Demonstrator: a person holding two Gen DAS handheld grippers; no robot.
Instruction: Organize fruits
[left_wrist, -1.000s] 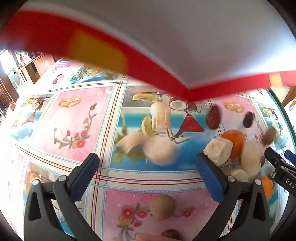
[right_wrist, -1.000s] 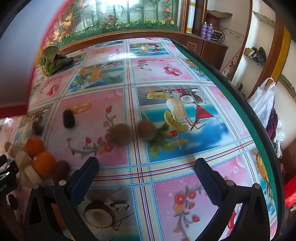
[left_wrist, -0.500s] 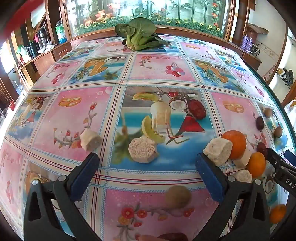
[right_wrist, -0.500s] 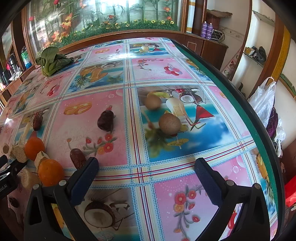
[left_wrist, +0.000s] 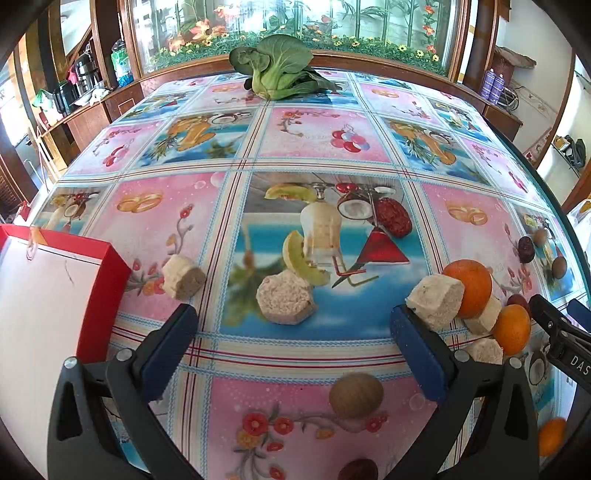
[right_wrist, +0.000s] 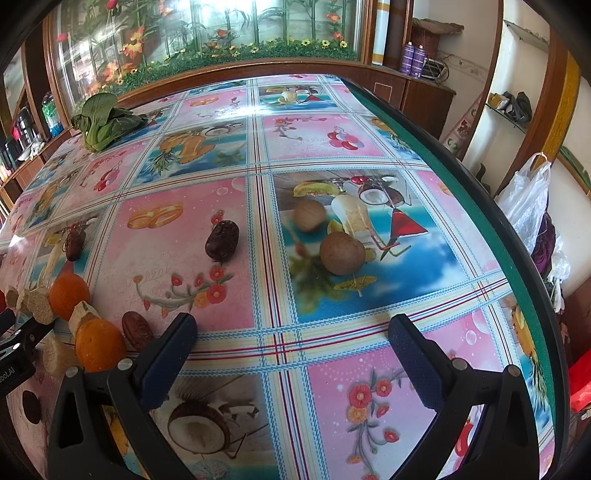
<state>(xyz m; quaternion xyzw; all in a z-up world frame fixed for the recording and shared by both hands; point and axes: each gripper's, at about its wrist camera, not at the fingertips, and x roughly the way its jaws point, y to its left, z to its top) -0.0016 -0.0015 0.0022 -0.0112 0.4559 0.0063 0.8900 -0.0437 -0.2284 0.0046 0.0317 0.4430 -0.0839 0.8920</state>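
Both our grippers hang wide and empty over the table (left_wrist: 325, 147): the left gripper (left_wrist: 291, 332) parted with nothing between its pads, the right gripper (right_wrist: 291, 347) likewise spread and holding nothing. Fruit is scattered everywhere, so by our reading the sorting has barely begun.

On our left view, a pale chunk (left_wrist: 286, 301) lies just ahead between the fingers, another chunk (left_wrist: 183, 277) sits beside the red box (left_wrist: 48, 295) at the left edge, and a brown fruit (left_wrist: 355, 395) rests close under the right finger. Off to the right there's a cluster: an orange (left_wrist: 470, 288) touching more pale pieces, a second orange (left_wrist: 511, 328) beside it.

On the right view, two brown round fruits (right_wrist: 341, 254) sit near each other mid-table, a date (right_wrist: 221, 240) left of them, another date (right_wrist: 136, 329) by the left finger. The greens (left_wrist: 277, 74) lie well apart at the far edge.

Next, we'd judge, the left gripper drops onto the nearest chunk, centring it between the pads before closing, then carries it to the box. Round fruits may roll, so approach squarely.
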